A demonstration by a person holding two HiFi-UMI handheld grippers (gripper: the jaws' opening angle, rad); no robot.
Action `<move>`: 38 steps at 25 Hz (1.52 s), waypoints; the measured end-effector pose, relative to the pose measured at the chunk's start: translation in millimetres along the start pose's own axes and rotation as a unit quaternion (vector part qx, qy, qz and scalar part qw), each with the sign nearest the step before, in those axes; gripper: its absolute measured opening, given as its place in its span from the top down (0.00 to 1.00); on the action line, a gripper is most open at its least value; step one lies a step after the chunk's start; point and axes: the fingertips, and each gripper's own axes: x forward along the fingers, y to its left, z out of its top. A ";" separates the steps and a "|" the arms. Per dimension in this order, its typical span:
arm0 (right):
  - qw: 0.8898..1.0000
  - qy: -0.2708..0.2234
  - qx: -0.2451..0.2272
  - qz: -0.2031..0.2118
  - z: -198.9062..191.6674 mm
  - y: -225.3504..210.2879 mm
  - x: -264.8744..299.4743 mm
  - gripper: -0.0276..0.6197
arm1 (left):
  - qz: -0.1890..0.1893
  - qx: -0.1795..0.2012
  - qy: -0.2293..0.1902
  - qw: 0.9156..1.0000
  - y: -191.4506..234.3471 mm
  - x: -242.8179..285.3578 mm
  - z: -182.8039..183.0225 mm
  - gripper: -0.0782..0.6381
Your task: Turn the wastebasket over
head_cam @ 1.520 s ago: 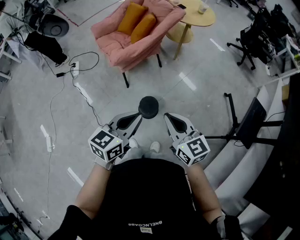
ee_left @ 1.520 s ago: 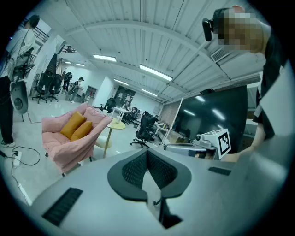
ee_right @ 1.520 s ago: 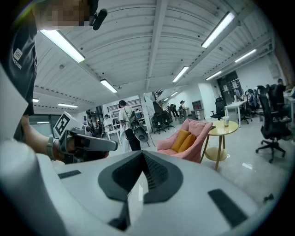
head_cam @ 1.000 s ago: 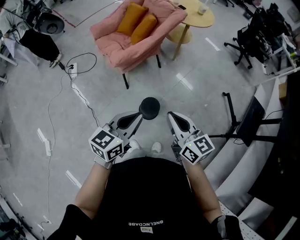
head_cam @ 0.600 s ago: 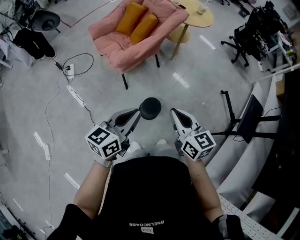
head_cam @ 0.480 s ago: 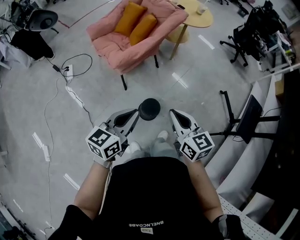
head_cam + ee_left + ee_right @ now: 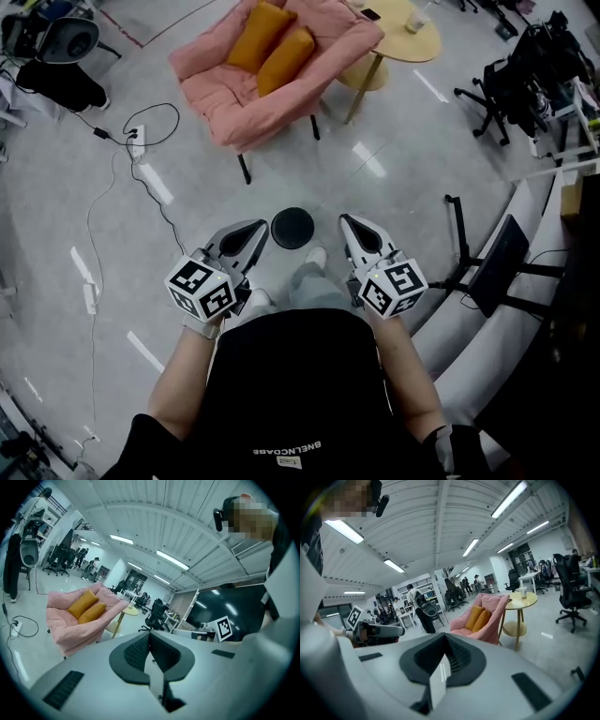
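Wastebasket [image 7: 292, 228], one, sits between left gripper [image 7: 262, 227] and right gripper [image 7: 345, 220]; both closed.

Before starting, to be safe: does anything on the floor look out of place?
The black wastebasket seems to stand bottom up: its top looks closed and no opening shows. A power strip lies loose at the head view's left.

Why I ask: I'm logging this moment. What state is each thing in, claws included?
Left claw: shut, empty.
Right claw: shut, empty.
Wastebasket: standing on the floor, touched by neither claw; which end is up cannot be told.
Pink armchair: upright, two orange cushions on it.
Round table: upright, a cup on top.
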 end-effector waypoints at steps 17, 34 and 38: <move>0.993 0.091 0.063 0.037 -39.8 -117.7 51.5 0.94 | 0.087 -0.025 0.093 0.991 52.6 100.7 -46.1 0.87; 0.969 0.198 0.138 -0.060 -179.2 -130.9 133.0 0.70 | 0.001 -0.066 0.255 0.965 190.7 118.0 -165.6 0.61; 0.957 0.234 0.156 -0.074 -236.8 -146.5 138.6 0.66 | -0.004 -0.079 0.277 0.958 220.5 133.6 -214.3 0.59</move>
